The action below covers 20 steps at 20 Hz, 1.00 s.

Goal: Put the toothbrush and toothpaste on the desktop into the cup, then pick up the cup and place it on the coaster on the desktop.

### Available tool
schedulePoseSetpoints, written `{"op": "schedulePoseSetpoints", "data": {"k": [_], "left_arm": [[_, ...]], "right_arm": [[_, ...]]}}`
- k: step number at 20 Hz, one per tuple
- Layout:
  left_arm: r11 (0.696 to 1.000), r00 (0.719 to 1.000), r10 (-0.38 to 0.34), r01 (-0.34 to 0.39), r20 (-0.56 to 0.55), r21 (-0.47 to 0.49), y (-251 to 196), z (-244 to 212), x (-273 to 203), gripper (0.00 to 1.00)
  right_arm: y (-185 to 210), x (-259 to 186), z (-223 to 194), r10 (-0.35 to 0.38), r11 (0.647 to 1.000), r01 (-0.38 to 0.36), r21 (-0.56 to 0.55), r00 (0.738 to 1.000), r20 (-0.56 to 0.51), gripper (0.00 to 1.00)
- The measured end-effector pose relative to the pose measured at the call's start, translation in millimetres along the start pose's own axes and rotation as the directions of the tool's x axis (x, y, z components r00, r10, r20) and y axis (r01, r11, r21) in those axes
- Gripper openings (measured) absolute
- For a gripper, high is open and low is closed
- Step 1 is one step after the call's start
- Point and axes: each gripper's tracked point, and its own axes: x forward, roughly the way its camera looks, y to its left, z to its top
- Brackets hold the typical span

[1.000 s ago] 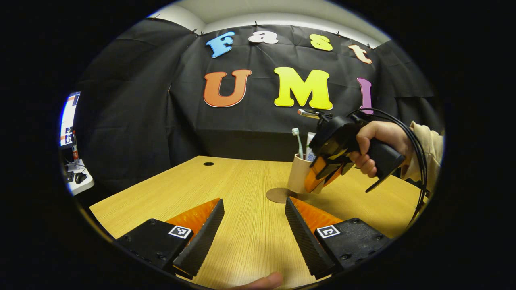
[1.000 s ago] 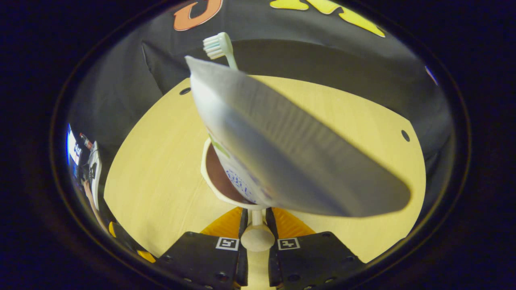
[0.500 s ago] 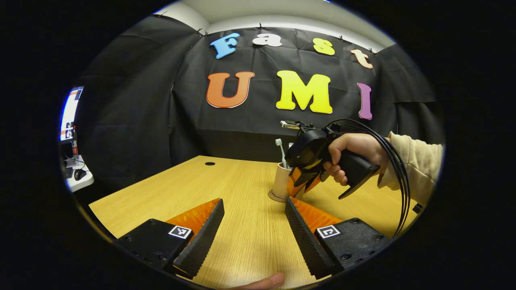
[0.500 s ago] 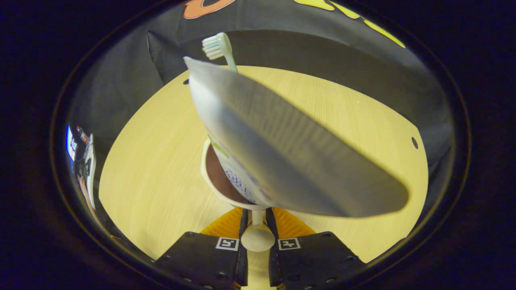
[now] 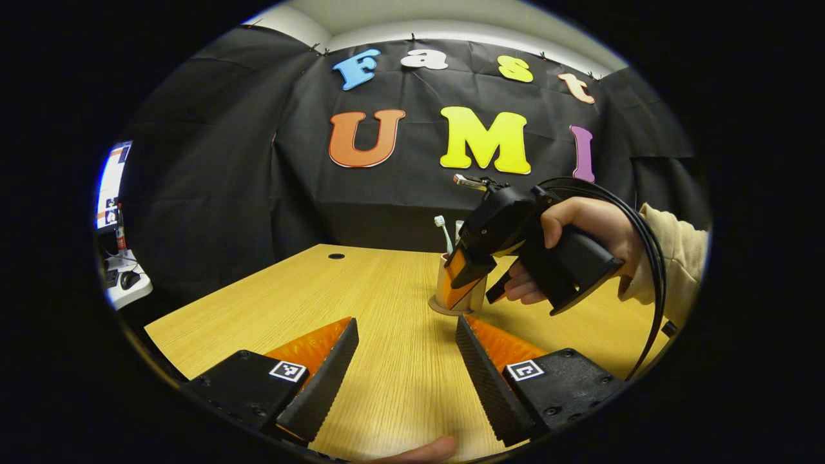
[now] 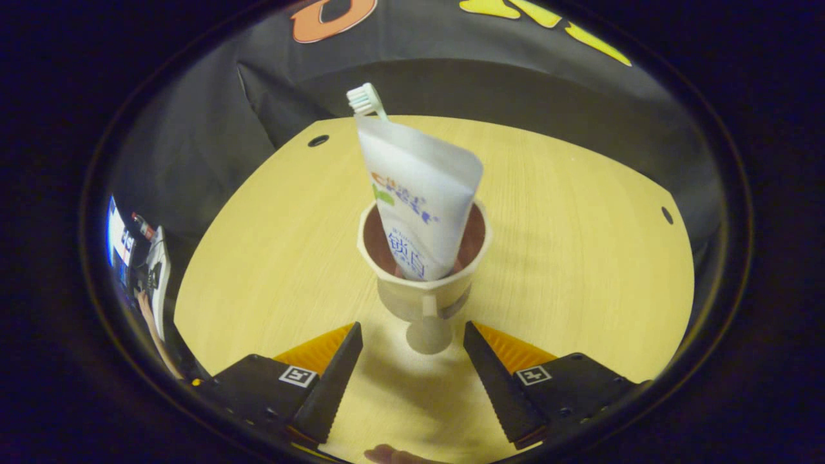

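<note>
The right gripper (image 6: pixel 410 361) gaped wide, empty, astride the cup (image 6: pixel 422 293) holding one toothbrush (image 6: pixel 365 100) and one toothpaste (image 6: pixel 419 200).

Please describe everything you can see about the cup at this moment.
The cup is a beige, matte vessel with a darker brownish inside and a small handle facing the right gripper, whose fingers are spread and apart from it. It stands upright on the wooden desktop, on a round brown coaster seen in the left gripper view. A white toothpaste tube and a toothbrush stand inside it, leaning on its rim.
</note>
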Motion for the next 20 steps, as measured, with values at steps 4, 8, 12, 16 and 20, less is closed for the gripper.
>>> {"op": "schedulePoseSetpoints", "data": {"k": [4, 8, 12, 16, 20], "left_arm": [[1.000, 1.000, 0.016, -0.016, 0.006, 0.016, 1, 3, -5, 0.96], [0.999, 0.999, 0.032, -0.032, 0.005, 0.026, 2, 8, -9, 0.97], [0.999, 0.999, 0.033, -0.033, 0.020, 0.031, -5, 20, -17, 0.96], [1.000, 0.999, 0.009, -0.009, 0.031, 0.016, -22, 33, -26, 0.96], [0.999, 0.998, -0.040, 0.039, 0.050, 0.018, -50, 52, -36, 0.96]], "right_arm": [[2, -31, -1, 0.056, 0.997, -0.060, 0.045, 0.994, 0.092, 0.96], [-19, -81, -9, 0.032, 0.998, -0.042, 0.041, 0.974, 0.223, 0.96], [-50, -135, -30, -0.023, 0.999, 0.012, 0.033, 0.931, 0.365, 0.94], [-87, -197, -65, -0.113, 0.994, 0.098, 0.055, 0.849, 0.516, 0.96], [-116, -247, -112, -0.187, 0.982, 0.136, 0.129, 0.765, 0.616, 0.96]]}}
